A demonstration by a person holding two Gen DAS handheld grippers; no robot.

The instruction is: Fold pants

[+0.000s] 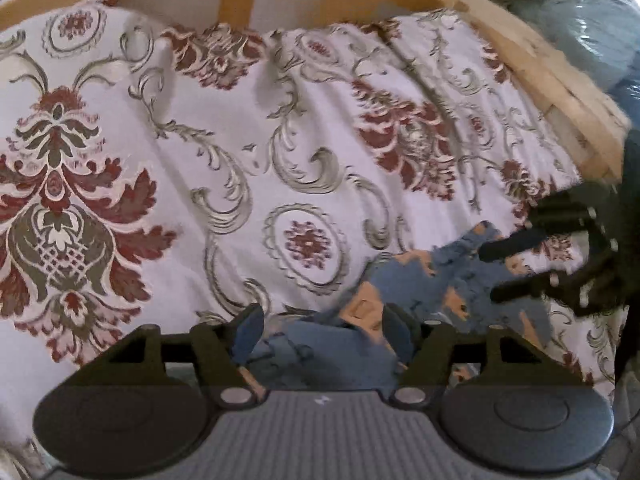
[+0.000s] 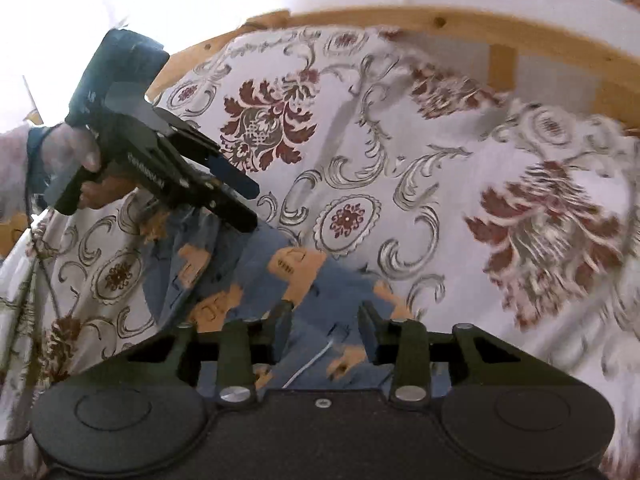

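On your bed's floral bedspread (image 1: pixel 224 184), ringed by a pine frame (image 2: pixel 400 20), the pants (image 2: pixel 248 280) lie crumpled; your left gripper (image 1: pixel 324 334) and right gripper (image 2: pixel 326 326) both gape above them, holding nothing.

Bright daylight blows out the right wrist view's upper left; fisheye-bent edges, motion blur at right.
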